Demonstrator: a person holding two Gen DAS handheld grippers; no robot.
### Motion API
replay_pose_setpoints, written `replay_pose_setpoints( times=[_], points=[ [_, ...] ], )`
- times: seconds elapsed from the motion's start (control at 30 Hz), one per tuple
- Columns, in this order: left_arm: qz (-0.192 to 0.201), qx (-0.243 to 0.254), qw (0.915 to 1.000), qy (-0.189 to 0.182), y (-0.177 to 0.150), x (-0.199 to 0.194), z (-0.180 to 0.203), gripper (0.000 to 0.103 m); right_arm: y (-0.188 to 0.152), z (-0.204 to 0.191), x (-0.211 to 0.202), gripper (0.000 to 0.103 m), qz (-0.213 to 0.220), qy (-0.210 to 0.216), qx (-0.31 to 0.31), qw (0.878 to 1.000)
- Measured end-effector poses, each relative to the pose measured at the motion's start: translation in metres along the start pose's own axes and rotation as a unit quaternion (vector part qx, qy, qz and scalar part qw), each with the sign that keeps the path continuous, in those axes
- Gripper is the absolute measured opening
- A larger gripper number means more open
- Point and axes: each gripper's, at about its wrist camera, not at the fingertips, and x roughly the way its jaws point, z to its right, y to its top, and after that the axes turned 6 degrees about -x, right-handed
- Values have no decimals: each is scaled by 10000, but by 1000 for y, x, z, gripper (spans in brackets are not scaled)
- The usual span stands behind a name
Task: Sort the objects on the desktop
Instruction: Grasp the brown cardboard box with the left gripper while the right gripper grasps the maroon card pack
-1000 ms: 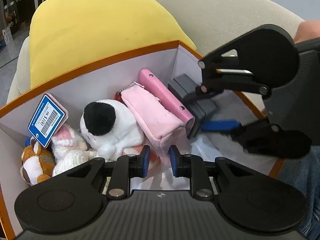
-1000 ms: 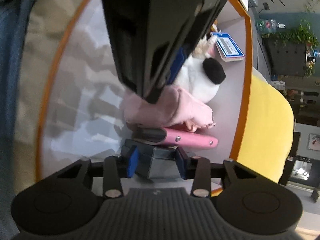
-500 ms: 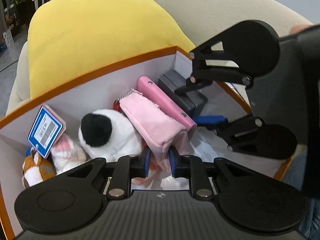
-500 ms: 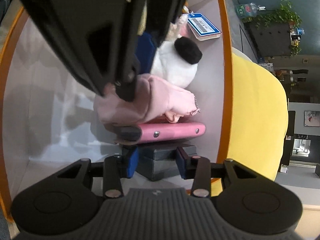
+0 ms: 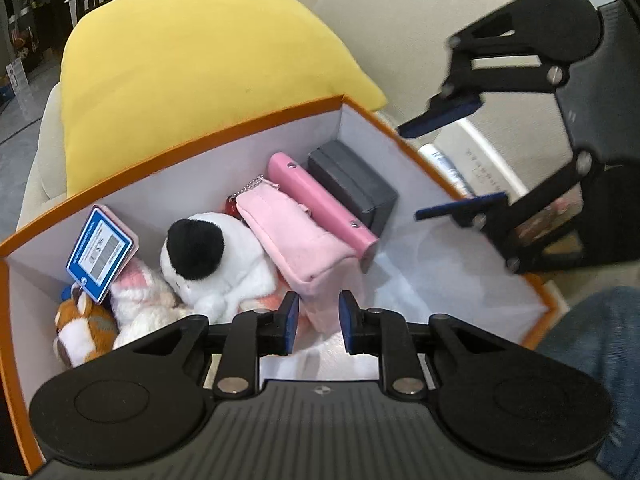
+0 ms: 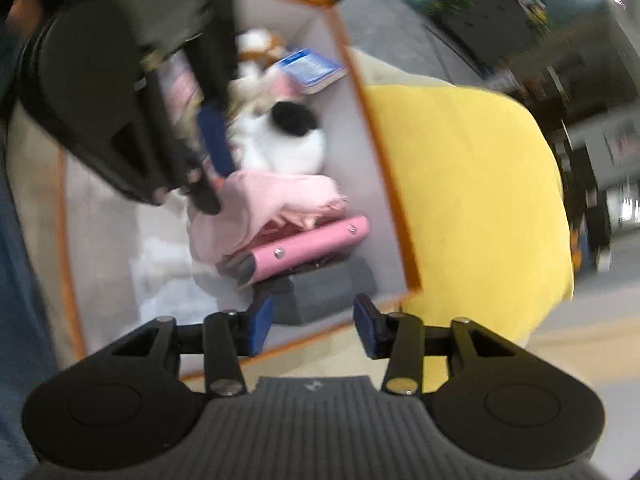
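Observation:
An orange-rimmed white box (image 5: pixel 256 128) holds a dark grey case (image 5: pixel 352 184), a pink hard case (image 5: pixel 320 204), a soft pink pouch (image 5: pixel 296 236), a black-and-white plush (image 5: pixel 212 260), small plush toys and a blue-framed tag (image 5: pixel 100 254). My left gripper (image 5: pixel 314 322) hovers over the pouch's near end, its jaws a little apart and empty. My right gripper (image 6: pixel 314 320) is open and empty, above the box's right rim beside the grey case (image 6: pixel 320 292); it also shows in the left wrist view (image 5: pixel 452 160).
A yellow cushion (image 5: pixel 200 64) and a beige sofa back (image 5: pixel 400 24) lie behind the box. A white tube (image 5: pixel 444 164) lies outside the box's right wall. A blue-jeaned leg (image 5: pixel 600 340) is at the right.
My right gripper let go of the grey case, opened wide and pulled up and out of the box to the right. The grey case now rests in the box corner. The left gripper rose slightly.

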Motion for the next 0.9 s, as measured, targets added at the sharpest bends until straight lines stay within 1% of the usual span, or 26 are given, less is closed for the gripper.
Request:
replay_pose_setpoints(
  times=[0.03,0.1,0.13,0.2,0.27,0.37,0.4,0.43,0.47,0.5,0.53,0.57,0.6,0.63,0.67,0.7,0.77,0.8,0.83,0.87,0.9],
  points=[
    [40,-1,10000,-59,-4,-8,6,24,-4,6,-8,48,12,7,267,9996],
    [161,55,9998,-132,-10,-25,24,24,-15,16,-28,48,181,-29,709,9973],
    [224,119,9995,-170,-12,-33,34,24,-27,13,-38,48,192,-27,907,9957],
    [359,324,9983,-319,-15,-50,61,24,-42,19,-54,48,174,23,1318,9911],
    [457,543,9964,-466,-15,-59,87,26,-62,23,-64,48,99,38,1602,9870],
    [527,1004,9909,-722,-23,-71,131,31,-91,15,-69,48,-165,61,1836,9828],
    [497,1182,9884,-813,-14,-58,142,33,-101,11,-69,48,-287,74,1855,9822],
    [445,1332,9861,-883,-2,-37,145,35,-111,5,-68,48,-408,86,1851,9818],
    [386,1489,9837,-928,-7,-25,159,39,-121,0,-69,48,-524,104,1839,9815],
    [318,1668,9808,-956,-7,-19,171,46,-129,-5,-68,48,-617,129,1832,9811],
    [258,1826,9779,-987,-2,-7,170,52,-137,-11,-69,48,-719,152,1835,9803],
    [194,1984,9745,-1030,-4,0,184,59,-145,-15,-66,48,-821,189,1855,9790],
    [110,2137,9710,-1067,-7,6,195,59,-153,-19,-62,48,-931,240,1891,9773],
    [28,2248,9683,-1086,-9,11,191,59,-159,-22,-58,47,-1050,275,1889,9760],
    [-66,2352,9657,-1096,-7,23,194,59,-164,-25,-53,47,-1167,286,1852,9753],
    [-191,2447,9634,-1081,-9,34,207,59,-169,-28,-47,47,-1273,311,1796,9750],
    [-415,2540,9608,-1033,-3,61,211,59,-175,-30,-41,47,-1400,368,1734,9742],
    [-542,2587,9591,-1016,-4,70,219,59,-176,-29,-37,47,-1483,467,1753,9722],
    [-638,2611,9578,-1015,-5,75,218,59,-176,-28,-35,47,-1481,541,1735,9721],
    [-748,2661,9554,-1042,-7,81,226,62,-174,-28,-33,47,-1462,587,1655,9735],
    [-821,2720,9528,-1073,-12,83,225,64,-173,-29,-30,47,-1488,620,1569,9744]
  ],
)
